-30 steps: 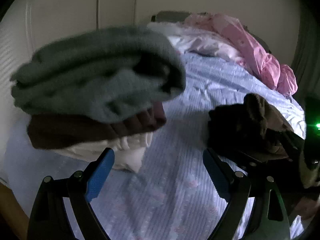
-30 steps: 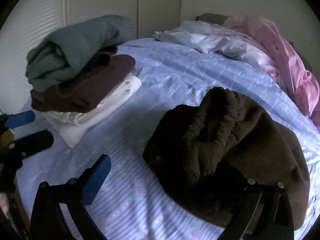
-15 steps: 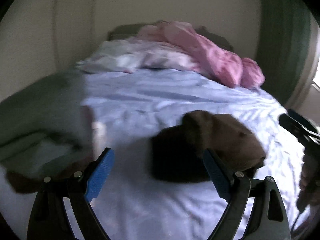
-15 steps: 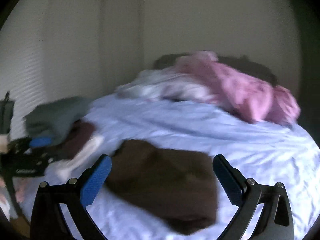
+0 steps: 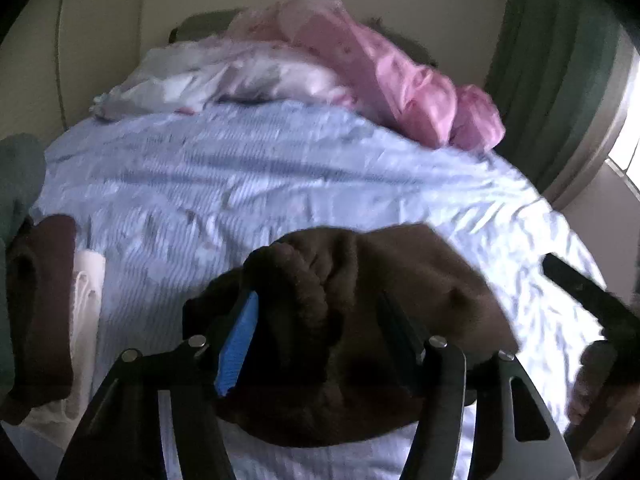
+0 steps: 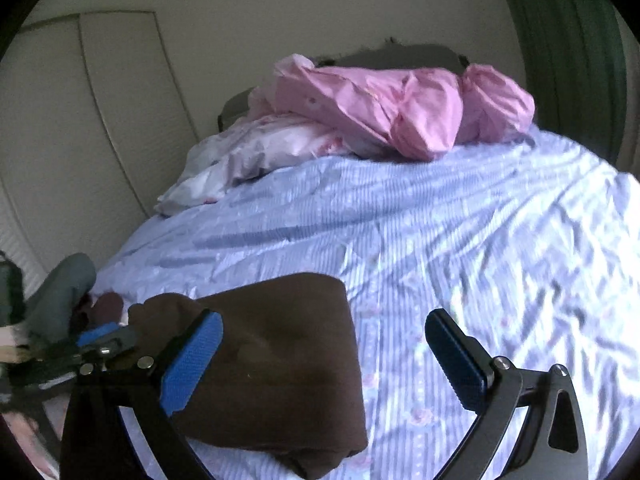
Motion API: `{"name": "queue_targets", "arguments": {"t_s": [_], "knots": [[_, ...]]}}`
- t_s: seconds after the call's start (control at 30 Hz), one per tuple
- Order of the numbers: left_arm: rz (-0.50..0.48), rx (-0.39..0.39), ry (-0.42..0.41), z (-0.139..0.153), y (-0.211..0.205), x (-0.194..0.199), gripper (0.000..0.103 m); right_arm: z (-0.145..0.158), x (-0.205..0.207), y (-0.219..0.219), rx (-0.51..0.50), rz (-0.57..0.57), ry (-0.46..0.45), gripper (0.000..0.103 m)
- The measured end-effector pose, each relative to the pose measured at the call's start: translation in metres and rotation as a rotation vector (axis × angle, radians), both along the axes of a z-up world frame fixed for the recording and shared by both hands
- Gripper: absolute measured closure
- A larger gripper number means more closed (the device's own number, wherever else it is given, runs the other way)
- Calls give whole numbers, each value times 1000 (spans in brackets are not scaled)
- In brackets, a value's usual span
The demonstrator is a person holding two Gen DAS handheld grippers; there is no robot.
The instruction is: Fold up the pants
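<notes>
Dark brown pants [image 5: 400, 280] lie bunched on the light blue bed sheet [image 5: 240, 168]. My left gripper [image 5: 316, 336] has its jaws around the gathered elastic waistband, one blue pad [image 5: 238, 344] against the cloth; the other finger is buried in fabric. In the right wrist view the pants [image 6: 280, 344] lie as a flat folded slab. My right gripper [image 6: 324, 360] is open, its left pad over the pants' right part and its right pad over bare sheet [image 6: 480, 220]. The left gripper [image 6: 100, 340] shows at the left edge there.
A stack of folded clothes, brown [image 5: 40, 300] over white [image 5: 86, 292] with grey-green on top [image 5: 20, 176], sits at the bed's left edge. Pink [image 5: 380, 80] and white bedding [image 5: 224, 80] is heaped at the head. A green curtain [image 5: 560, 60] hangs at right.
My left gripper has swung from the folded stack to the brown pants and closed in around the waistband. My right gripper has lifted off the pants and moved right.
</notes>
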State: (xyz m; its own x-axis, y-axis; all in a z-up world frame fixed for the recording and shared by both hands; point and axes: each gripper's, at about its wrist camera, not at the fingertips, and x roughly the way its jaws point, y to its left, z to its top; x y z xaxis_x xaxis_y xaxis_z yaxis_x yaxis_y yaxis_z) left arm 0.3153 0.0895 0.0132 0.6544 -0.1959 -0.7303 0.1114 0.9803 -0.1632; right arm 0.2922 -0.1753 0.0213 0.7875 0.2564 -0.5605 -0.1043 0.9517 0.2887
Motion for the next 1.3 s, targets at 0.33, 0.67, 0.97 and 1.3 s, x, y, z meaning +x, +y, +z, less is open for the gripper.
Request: {"name": "queue_targets", "arguments": {"t_s": [0.33,0.67,0.97,1.3], "knots": [[88,-120,49,-1,57,-27,85,-17,0,7,6,15,51,0],[114,-83,114,-39,71,-18,80,-45,-18,50,-114,97,90,0],[152,-50,111,-44,74,-19,38,-47,-14,36,-11,88,104,0],[97,30,92,-51,42,-21,32,-45,-65,17,-57,-41,28,0]]}}
